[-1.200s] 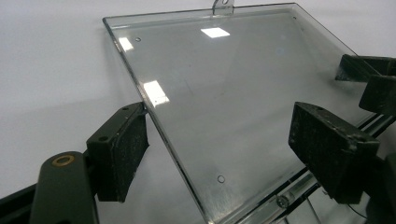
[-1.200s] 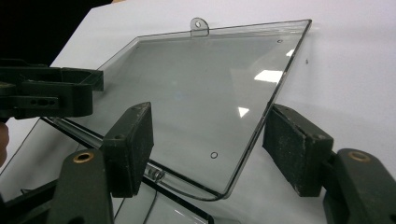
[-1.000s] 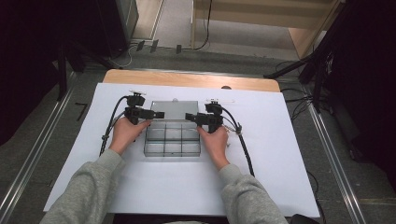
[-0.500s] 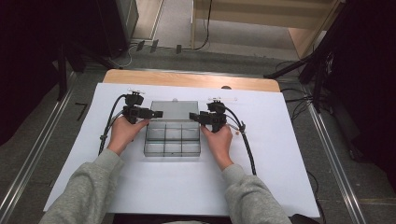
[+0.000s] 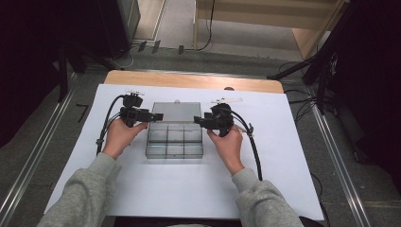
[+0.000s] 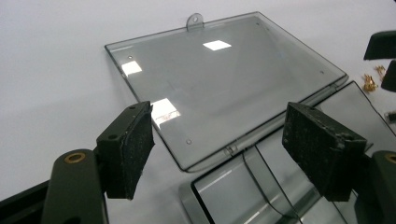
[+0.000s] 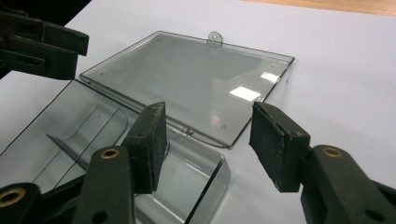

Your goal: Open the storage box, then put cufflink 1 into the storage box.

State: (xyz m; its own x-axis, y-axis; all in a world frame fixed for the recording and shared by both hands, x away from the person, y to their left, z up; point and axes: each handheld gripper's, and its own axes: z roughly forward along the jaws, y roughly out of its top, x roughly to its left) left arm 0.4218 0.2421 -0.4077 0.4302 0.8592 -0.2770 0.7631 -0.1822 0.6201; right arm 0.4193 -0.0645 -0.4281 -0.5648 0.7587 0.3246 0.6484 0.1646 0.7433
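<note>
Clear plastic compartment box (image 5: 174,140) lies open on the white table cover (image 5: 293,156), its lid (image 5: 176,112) folded flat behind it.

Both claws hold nothing: the left gripper (image 5: 155,115) hangs over the box's rear left corner, the right gripper (image 5: 201,122) over its rear right, and each pair of jaws has just been narrowing on empty air. If the lid is to be shut, I would pinch its far edge by the hanging tab (image 6: 195,20) and swing both sides evenly, as the thin hinge (image 7: 189,131) looks likely to twist.
</note>
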